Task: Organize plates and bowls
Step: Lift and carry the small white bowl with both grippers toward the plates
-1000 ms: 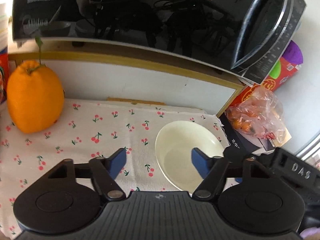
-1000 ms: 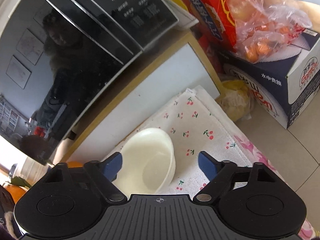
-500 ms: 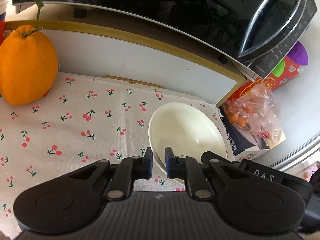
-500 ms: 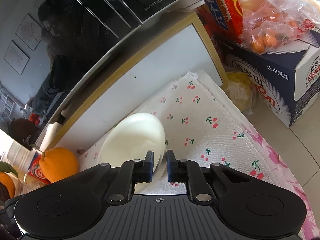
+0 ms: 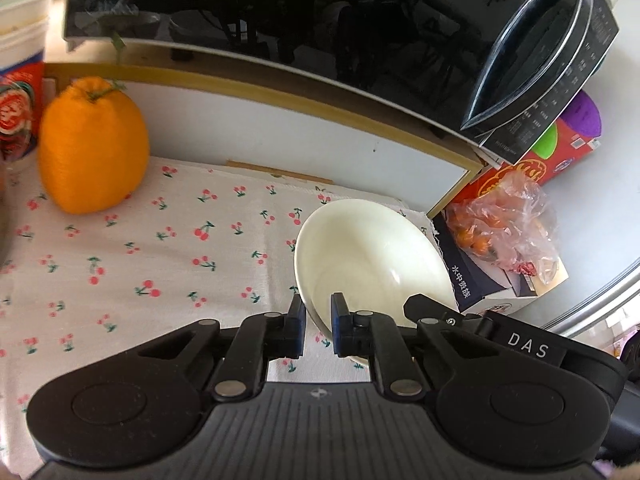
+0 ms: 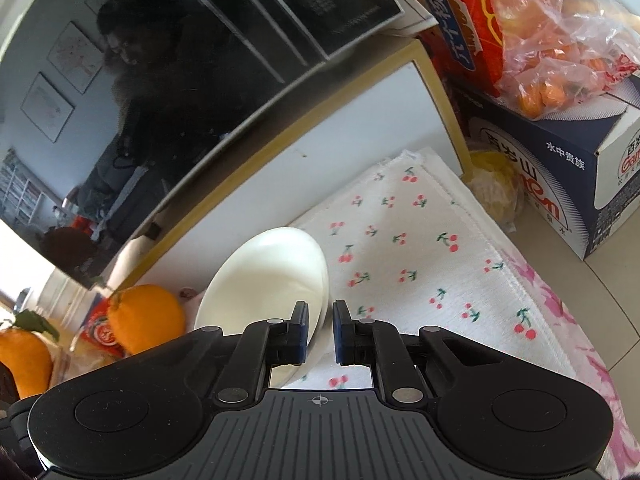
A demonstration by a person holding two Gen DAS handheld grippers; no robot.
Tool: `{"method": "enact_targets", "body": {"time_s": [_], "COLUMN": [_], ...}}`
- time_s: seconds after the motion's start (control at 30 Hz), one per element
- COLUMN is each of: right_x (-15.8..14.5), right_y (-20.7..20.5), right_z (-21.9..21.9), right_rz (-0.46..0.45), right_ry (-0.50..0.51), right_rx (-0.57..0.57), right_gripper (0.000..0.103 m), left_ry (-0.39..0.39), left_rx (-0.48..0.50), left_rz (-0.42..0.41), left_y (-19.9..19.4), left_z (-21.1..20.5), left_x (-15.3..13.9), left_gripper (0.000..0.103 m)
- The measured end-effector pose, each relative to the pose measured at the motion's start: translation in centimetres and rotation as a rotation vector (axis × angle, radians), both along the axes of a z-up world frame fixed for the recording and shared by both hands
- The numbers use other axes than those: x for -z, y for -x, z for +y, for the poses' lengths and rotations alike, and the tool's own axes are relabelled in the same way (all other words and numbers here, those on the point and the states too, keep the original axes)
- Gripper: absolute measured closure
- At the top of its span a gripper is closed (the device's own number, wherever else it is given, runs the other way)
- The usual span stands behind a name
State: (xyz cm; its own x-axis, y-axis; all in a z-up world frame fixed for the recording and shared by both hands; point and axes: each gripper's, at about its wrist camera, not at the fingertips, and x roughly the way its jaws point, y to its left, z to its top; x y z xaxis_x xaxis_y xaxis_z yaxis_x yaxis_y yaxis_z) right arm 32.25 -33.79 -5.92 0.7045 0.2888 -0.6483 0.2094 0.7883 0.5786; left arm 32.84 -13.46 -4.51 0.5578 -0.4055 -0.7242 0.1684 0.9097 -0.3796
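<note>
Each hand-held gripper, left (image 5: 318,325) and right (image 6: 320,330), grasps the glossy cream bowl's (image 5: 372,256) thin round rim above cherry-print cloth (image 5: 160,264).

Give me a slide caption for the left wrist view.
Left gripper clamped on the cream bowl's rim, over cherry-print cloth.

A glossy black microwave (image 5: 320,20) fills the twelve o'clock area above a white, wood-edged shelf panel (image 5: 280,128), with pale floor tiles (image 6: 592,300) at three o'clock, in daylight.

left gripper (image 5: 318,328): jaws clamped on bowl (image 5: 372,256) rim | cherry cloth (image 5: 140,264) | orange (image 5: 93,145) far-left
</note>
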Motion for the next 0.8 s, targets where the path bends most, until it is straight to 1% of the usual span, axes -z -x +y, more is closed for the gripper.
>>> {"method": "enact_targets", "body": {"time_s": [0.2, 0.37, 0.57, 0.8], "right_x": [-2.3, -4.4, -6.5, -8.5], "right_y": [1.3, 2.4, 4.0, 6.7], "right_z": [1.6, 2.8, 4.0, 6.5], "right_rz": [-0.007, -0.012, -0.021, -0.026], "right_ry": [-0.008, 0.007, 0.008, 0.023], "right_rx": [-0.024, -0.04, -0.057, -0.097], "right_gripper": [0.09, 0.09, 0.09, 0.09], "left_ry": [-0.011, -0.006, 0.016, 0.029], "left_rx": [-0.023, -0.035, -0.063, -0.092], "left_rz": [-0.008, -0.014, -0.014, -0.012], "left_y": [1.7, 3.0, 4.9, 7.8], "left_z": [1.5, 2.4, 4.0, 6.7], "left_x": [-2.0, -3.4, -4.8, -5.7], "left_gripper": [0.091, 0.091, 0.091, 0.091]}}
